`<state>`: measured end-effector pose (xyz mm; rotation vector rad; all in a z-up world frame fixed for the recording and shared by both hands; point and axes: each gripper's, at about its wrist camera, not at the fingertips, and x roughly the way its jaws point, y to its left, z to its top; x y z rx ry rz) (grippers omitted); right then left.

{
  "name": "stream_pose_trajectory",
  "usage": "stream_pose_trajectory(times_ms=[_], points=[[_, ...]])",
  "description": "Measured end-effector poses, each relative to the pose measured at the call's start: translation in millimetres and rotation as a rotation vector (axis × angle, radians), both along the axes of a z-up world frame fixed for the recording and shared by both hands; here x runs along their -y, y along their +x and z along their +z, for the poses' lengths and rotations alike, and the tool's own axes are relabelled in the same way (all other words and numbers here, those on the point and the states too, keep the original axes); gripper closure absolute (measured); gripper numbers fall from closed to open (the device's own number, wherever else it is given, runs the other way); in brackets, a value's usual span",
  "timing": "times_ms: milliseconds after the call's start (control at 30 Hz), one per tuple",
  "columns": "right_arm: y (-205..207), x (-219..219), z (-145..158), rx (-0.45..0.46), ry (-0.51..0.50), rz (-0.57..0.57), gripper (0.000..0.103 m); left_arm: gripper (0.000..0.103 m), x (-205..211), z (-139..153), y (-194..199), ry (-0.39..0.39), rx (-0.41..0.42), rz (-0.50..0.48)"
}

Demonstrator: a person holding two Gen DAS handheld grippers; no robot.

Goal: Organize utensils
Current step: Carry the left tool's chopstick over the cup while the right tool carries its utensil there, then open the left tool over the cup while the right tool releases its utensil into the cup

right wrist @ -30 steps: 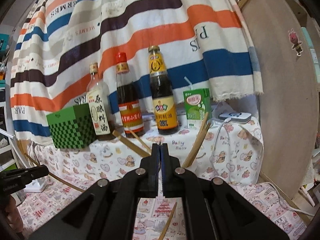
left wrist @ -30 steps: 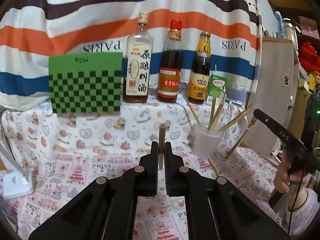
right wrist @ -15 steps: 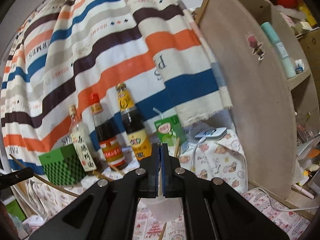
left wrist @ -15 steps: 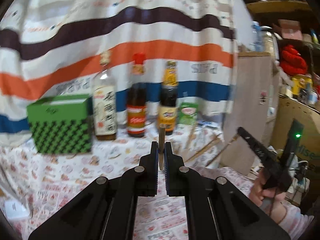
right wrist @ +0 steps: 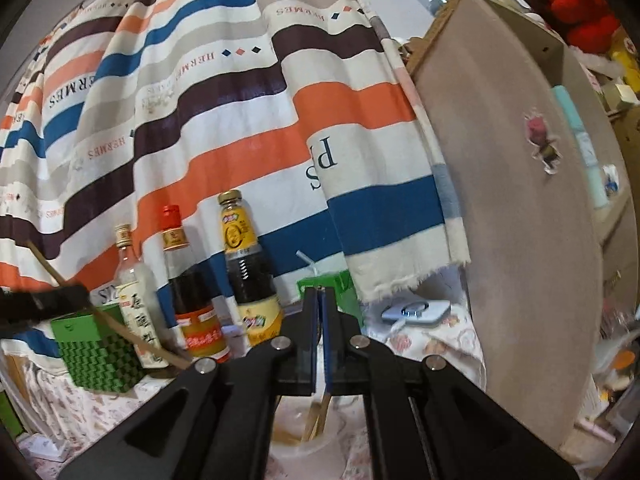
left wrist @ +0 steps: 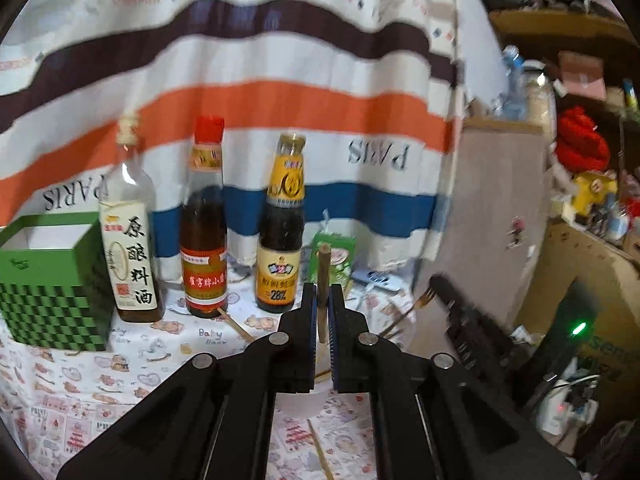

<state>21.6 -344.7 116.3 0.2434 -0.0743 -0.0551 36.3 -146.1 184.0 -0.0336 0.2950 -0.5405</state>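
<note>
Since 0.5 s ago, the left gripper (left wrist: 321, 312) has been brought nearer the 3 bottles (left wrist: 202, 220), jaws clamped on 1 upright chopstick (left wrist: 322, 276) above the cup (left wrist: 298, 402). Only the right view shows the cup's (right wrist: 296, 438) interior, chopsticks inside; the right gripper's (right wrist: 319, 320) jaws are held together, their contents indiscernible.

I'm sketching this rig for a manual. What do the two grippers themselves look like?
Both the left gripper and right gripper are matte black, angular linkages with silver round pivot screws and triangular cut-outs. The flat parallel fingers carry blue-edged pads. No cables, markings or sleeves show.
</note>
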Motion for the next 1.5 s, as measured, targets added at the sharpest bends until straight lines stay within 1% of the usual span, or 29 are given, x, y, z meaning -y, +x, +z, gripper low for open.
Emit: stream_pose_trajectory(times_ms=[100,200,267,333,400,467,500,533,667,733,767,833,933,1000,1033,1067,1100,1133,1167,1200,1300,1333,1367,1433,1467,1500], points=[[25,3,11,-0.043,-0.033,0.036,0.101,0.099,14,-13,22,0.055,-0.033,0.006],[46,0,12,-0.069,-0.07,-0.013,0.101,0.099,21,-28,44,0.064,-0.109,-0.03],[59,-2,9,-0.111,-0.098,-0.001,0.101,0.099,25,-36,54,0.092,-0.127,-0.014],[73,-4,4,-0.174,-0.127,0.055,0.101,0.099,26,-43,62,0.103,-0.142,-0.015],[81,-6,-2,-0.216,-0.144,0.106,0.101,0.099,25,-44,67,0.103,-0.144,-0.009],[79,-7,-9,-0.201,-0.13,0.107,0.101,0.099,23,-44,71,0.085,-0.147,-0.025],[81,-9,-10,-0.205,-0.134,0.104,0.101,0.099,23,-44,73,0.088,-0.139,-0.02],[85,-12,-12,-0.223,-0.158,0.114,0.101,0.098,26,-44,74,0.101,-0.125,-0.016],[89,-17,-18,-0.23,-0.168,0.143,0.101,0.098,38,-42,81,0.145,-0.091,-0.013],[91,-17,-21,-0.235,-0.168,0.146,0.101,0.096,44,-42,84,0.174,-0.044,0.048],[91,-18,-20,-0.235,-0.17,0.144,0.1,0.096,46,-41,88,0.181,-0.038,0.056],[92,-16,-20,-0.241,-0.165,0.156,0.1,0.096,45,-40,97,0.164,-0.061,0.039],[93,-12,-19,-0.251,-0.138,0.182,0.1,0.096,41,-40,109,0.136,-0.088,0.038],[95,-11,-18,-0.258,-0.129,0.202,0.1,0.095,38,-38,113,0.145,-0.091,0.032],[96,-9,-18,-0.262,-0.121,0.208,0.1,0.095,35,-37,112,0.153,-0.075,0.035],[96,-7,-18,-0.265,-0.108,0.215,0.1,0.093,31,-34,111,0.158,-0.061,0.039],[96,-4,-18,-0.269,-0.09,0.223,0.1,0.087,28,-32,111,0.16,-0.053,0.046],[96,-2,-17,-0.27,-0.075,0.234,0.095,0.079,23,-30,111,0.153,-0.052,0.057],[96,0,-17,-0.272,-0.069,0.238,0.087,0.075,17,-26,111,0.14,-0.053,0.073],[95,1,-16,-0.27,-0.066,0.24,0.085,0.068,11,-23,110,0.126,-0.051,0.084],[93,0,-13,-0.27,-0.078,0.246,0.082,0.062,-5,-17,107,0.099,-0.042,0.104],[91,-1,-12,-0.267,-0.08,0.244,0.076,0.058,-11,-15,105,0.093,-0.037,0.117],[90,-2,-11,-0.263,-0.081,0.243,0.066,0.056,-17,-15,102,0.086,-0.035,0.125],[83,-3,-6,-0.244,-0.082,0.251,0.055,0.049,-29,-14,92,0.072,-0.021,0.139],[81,-4,-4,-0.239,-0.084,0.257,0.054,0.046,-34,-14,86,0.071,-0.007,0.147],[78,-6,-1,-0.233,-0.088,0.263,0.053,0.041,-38,-15,78,0.072,0.012,0.156]])
